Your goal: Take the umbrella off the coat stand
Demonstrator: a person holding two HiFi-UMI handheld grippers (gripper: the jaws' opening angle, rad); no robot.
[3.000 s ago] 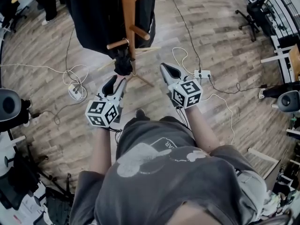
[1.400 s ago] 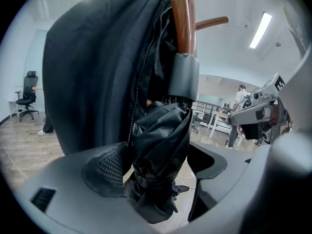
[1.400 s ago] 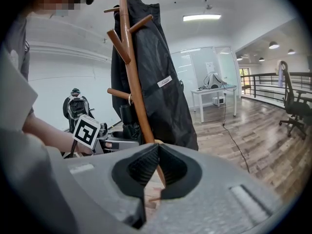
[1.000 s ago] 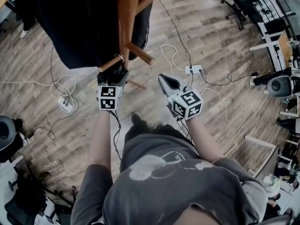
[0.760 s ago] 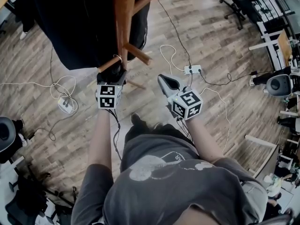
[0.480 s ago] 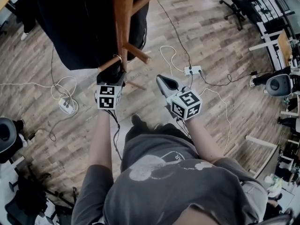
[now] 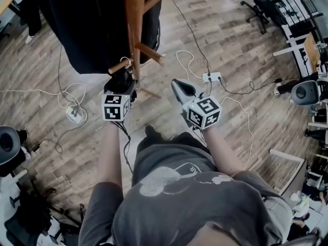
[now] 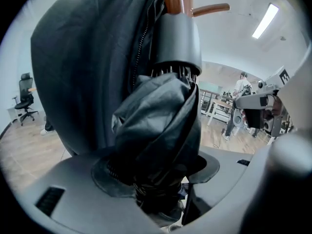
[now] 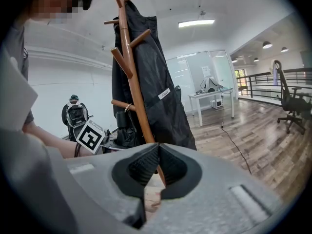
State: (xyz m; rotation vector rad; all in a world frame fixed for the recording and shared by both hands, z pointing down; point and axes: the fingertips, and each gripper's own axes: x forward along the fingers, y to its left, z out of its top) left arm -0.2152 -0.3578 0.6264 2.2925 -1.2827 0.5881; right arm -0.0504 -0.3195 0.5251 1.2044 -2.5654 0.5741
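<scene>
Where the umbrella hangs: the folded black umbrella (image 8: pixel 156 116) is suspended by a loop from a low peg (image 7: pixel 119 65) of the wooden coat stand (image 7: pixel 134 19). Its grey cylindrical end is uppermost.
Umbrella contact: its bunched fabric lies against the black coat (image 7: pixel 87 24), just beside the stand's pole.
Left claw (image 8: pixel 156 174): pinching the lower part of the umbrella. Its jaws have just been closing, and the pads press the fabric bundle from both sides.
Right claw (image 9: pixel 157 160): jaws pressed together, with nothing between them. It is held apart from the stand, to the right of the left claw, and points toward the pole.
Coat: it hangs from the upper pegs and drapes down behind and beside the umbrella.
Person: stands just in front of the stand in a grey T-shirt (image 7: pixel 195 199), with both forearms extended.
Floor (image 7: pixel 241 40): wood planks. White cables and a power strip (image 7: pixel 211 77) lie near the stand's foot.
</scene>
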